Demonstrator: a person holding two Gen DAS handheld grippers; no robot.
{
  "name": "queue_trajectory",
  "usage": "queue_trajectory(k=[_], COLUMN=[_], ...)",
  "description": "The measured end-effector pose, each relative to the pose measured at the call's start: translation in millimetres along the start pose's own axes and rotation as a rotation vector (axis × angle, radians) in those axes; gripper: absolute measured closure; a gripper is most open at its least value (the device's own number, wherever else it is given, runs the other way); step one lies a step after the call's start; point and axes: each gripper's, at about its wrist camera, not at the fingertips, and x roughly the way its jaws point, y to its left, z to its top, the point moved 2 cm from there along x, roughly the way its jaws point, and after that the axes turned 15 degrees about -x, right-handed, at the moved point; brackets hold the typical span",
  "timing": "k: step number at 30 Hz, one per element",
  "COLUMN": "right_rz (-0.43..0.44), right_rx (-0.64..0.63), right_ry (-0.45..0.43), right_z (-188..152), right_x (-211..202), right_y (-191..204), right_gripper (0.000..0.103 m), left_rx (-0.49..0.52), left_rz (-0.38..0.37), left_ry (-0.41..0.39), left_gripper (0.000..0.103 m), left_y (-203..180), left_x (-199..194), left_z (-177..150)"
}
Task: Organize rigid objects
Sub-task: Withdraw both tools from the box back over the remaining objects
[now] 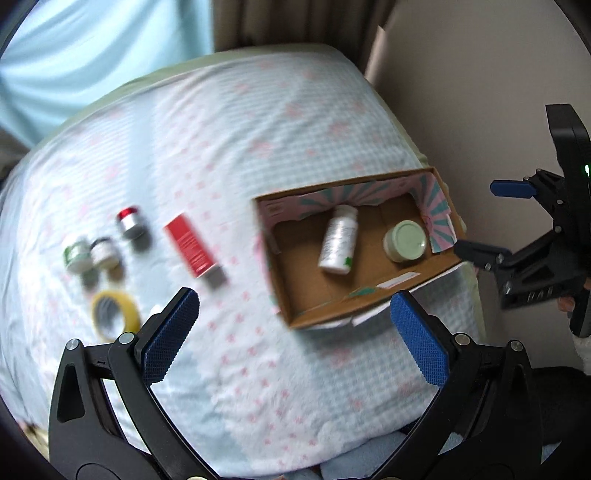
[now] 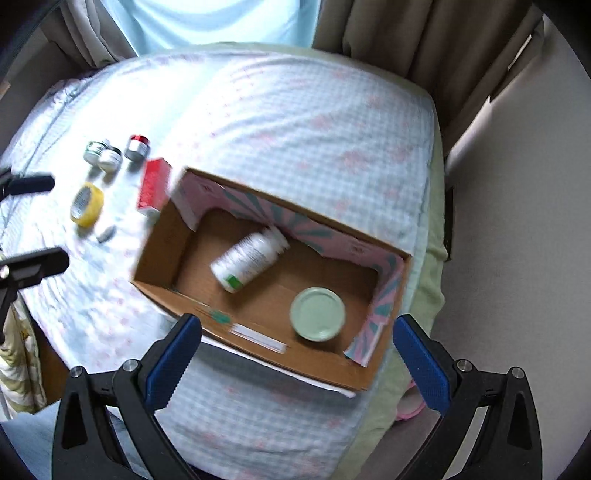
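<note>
Both my claws, left (image 1: pixel 291 332) and right (image 2: pixel 295 354), gape empty above the bed (image 1: pixel 258 129). The box (image 2: pixel 177 236) holds two items; I'd straddle the red carton (image 1: pixel 190 245) lengthwise, left of it, next.

This is a bedroom in a home. A soft bed with a blue-and-white checked sheet with pink flowers (image 2: pixel 295 122) fills it, and long brown cloth curtains (image 2: pixel 406 33) hang by the window behind.
</note>
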Motion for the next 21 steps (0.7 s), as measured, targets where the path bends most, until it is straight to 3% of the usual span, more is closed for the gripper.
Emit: queue_trajectory(k=[13, 21], right_rz=[0.021, 0.062], right_rx=[0.044, 0.114], right_ry=[-0.119, -0.132], right_z=[87, 149], right_x=[-48, -40], right_y=[115, 183], right_gripper=[0.0, 0.0], left_rx=[-0.112, -0.103], left_rz=[0.061, 0.063], left_ry=[-0.086, -0.085], left_gripper=[0.0, 0.0], left_y=[171, 265], left_x=[-74, -76], left_z=[-40, -50])
